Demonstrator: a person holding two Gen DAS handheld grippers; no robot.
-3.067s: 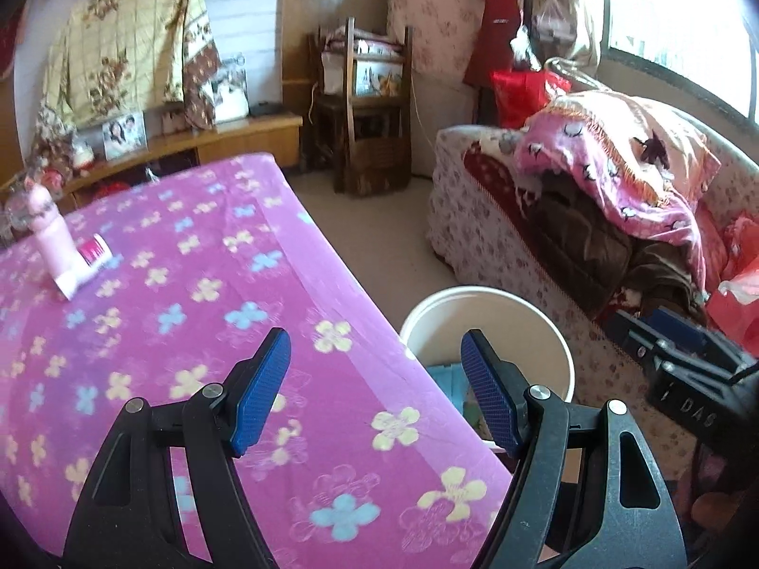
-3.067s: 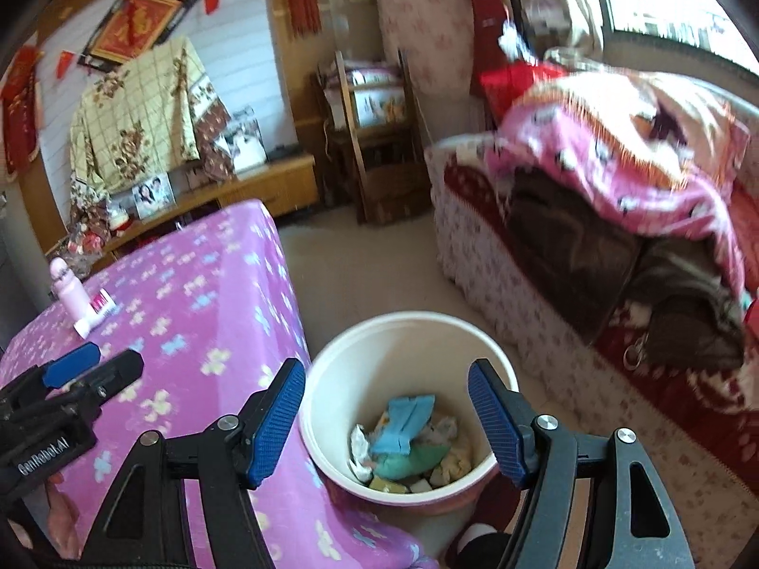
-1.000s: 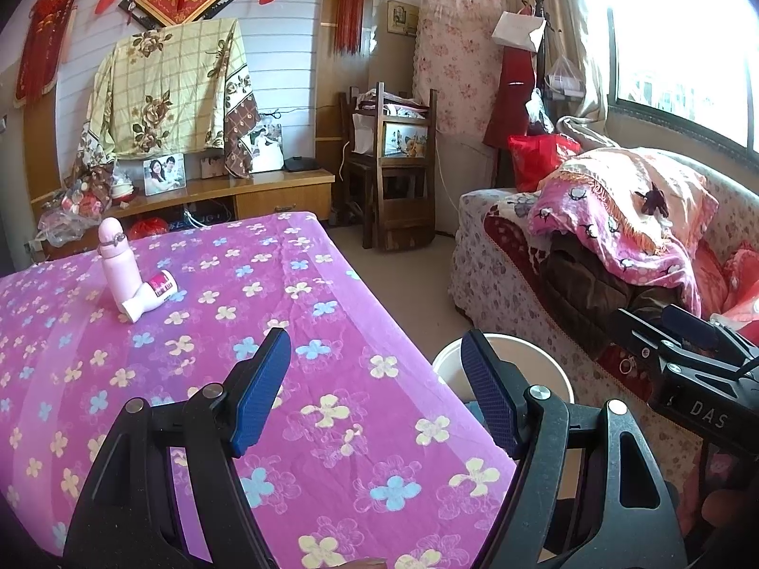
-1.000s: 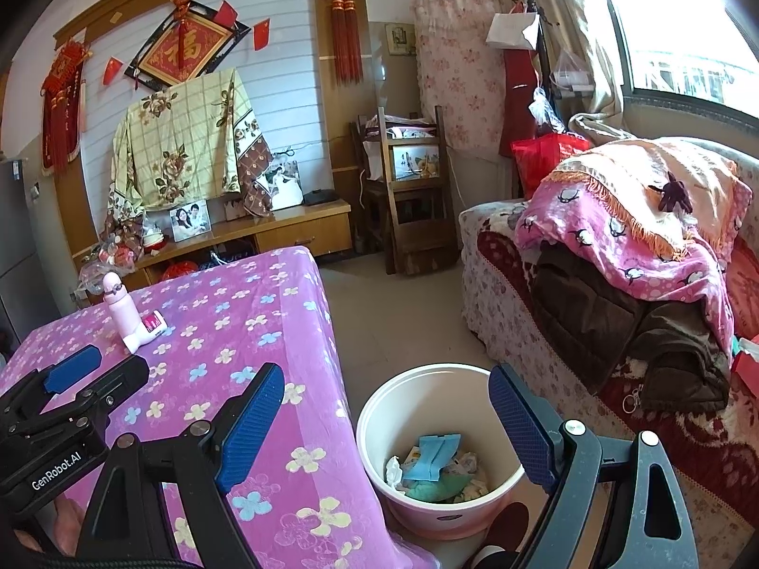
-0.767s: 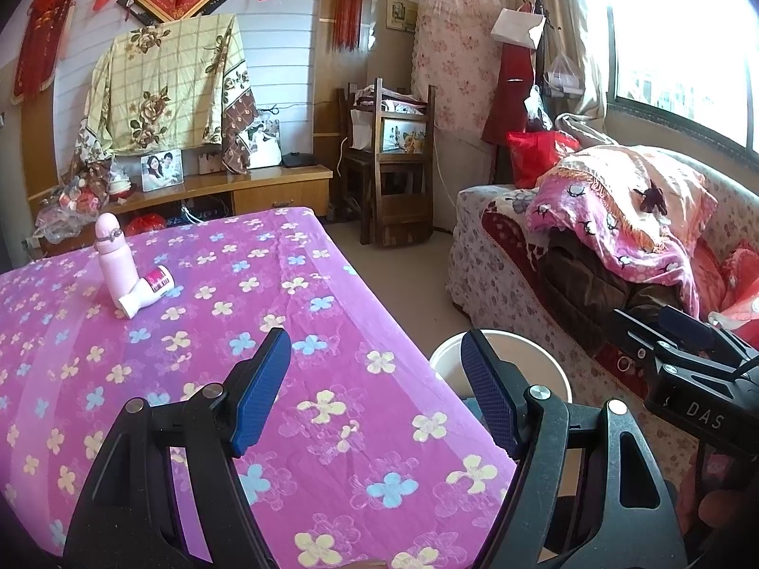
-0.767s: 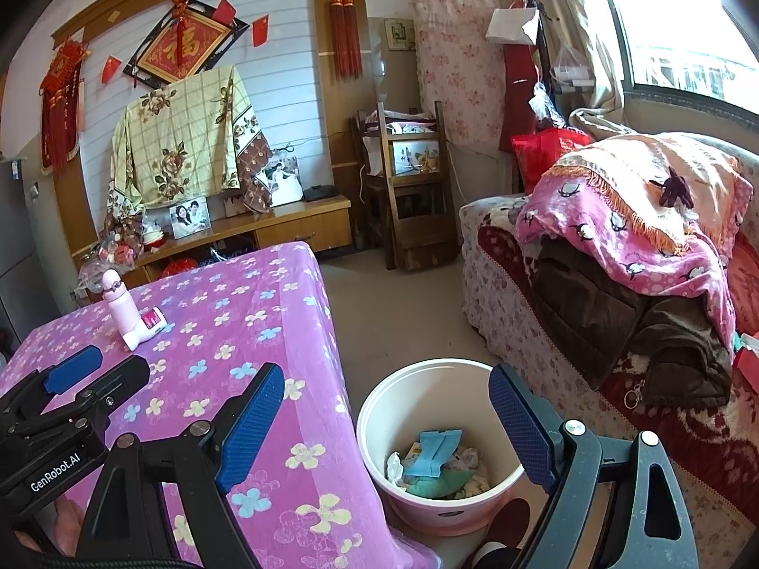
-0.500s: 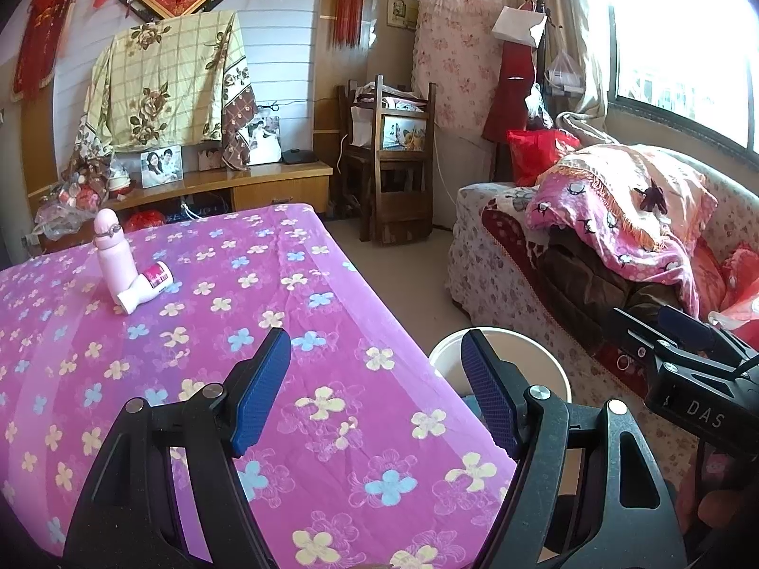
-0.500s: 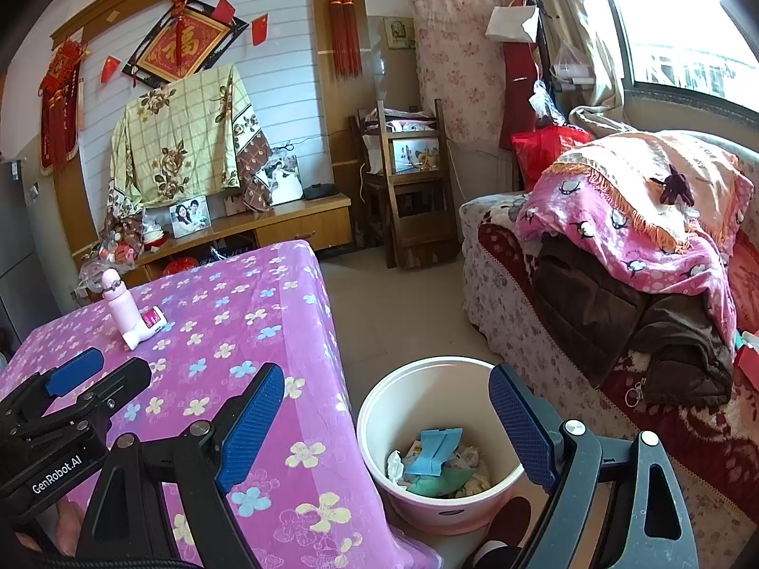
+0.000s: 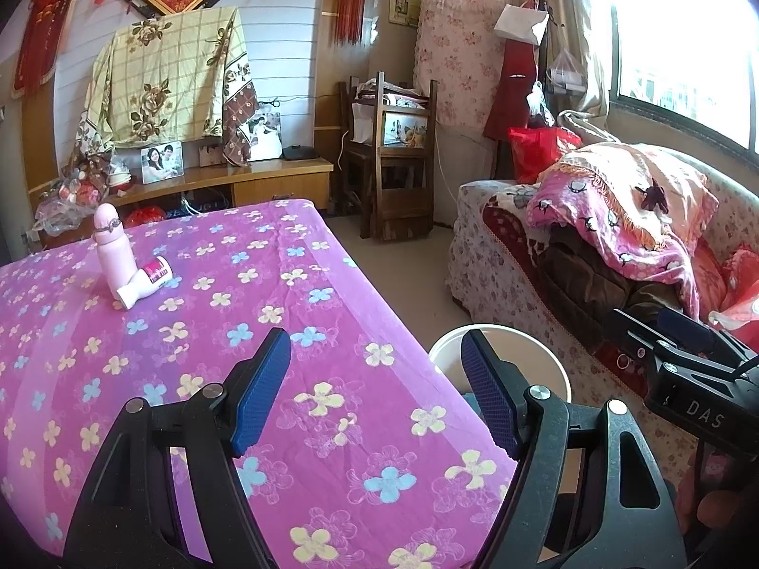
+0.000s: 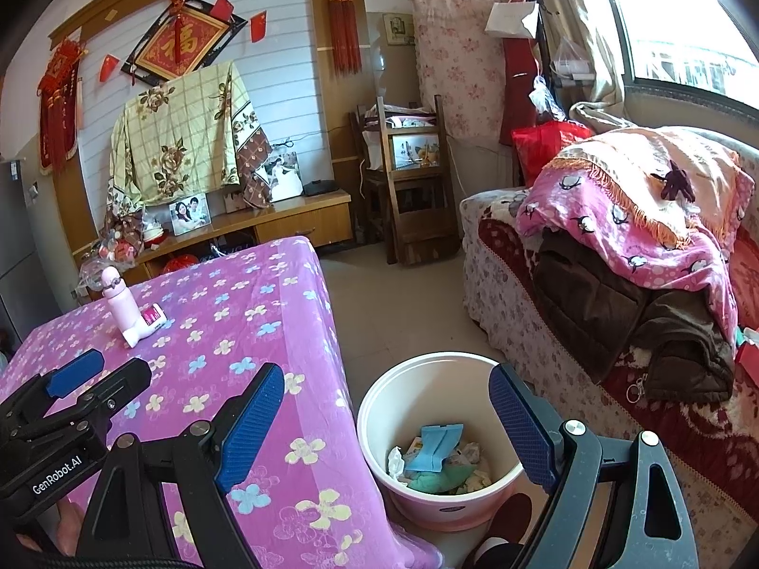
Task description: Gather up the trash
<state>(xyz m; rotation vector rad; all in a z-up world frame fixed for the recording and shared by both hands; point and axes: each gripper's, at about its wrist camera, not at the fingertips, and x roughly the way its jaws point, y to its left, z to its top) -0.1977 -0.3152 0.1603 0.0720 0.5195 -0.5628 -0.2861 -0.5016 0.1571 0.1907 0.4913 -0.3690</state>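
Jaws of left gripper (image 9: 374, 386) and right gripper (image 10: 386, 422) apart, empty, lifted back from bin (image 10: 429, 381) of trash (image 10: 434, 462); collecting apparently finished.

Lived-in home sitting room.
Ahead: sofa (image 10: 512, 313) heaped with blankets (image 10: 631, 218), framed photos (image 10: 189, 219) on a wooden cabinet (image 10: 294, 220), red wall hangings (image 10: 182, 45), floral-clothed table (image 10: 265, 313) at left.

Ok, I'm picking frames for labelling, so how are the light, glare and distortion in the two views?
Left wrist view: the window is blown out white at upper right, while the tablecloth and bin rim stay sharp; fisheye bending curves the walls. Right wrist view: the same window glare, milder; the trash in the bin is evenly lit and readable; dark vignette in the corners.
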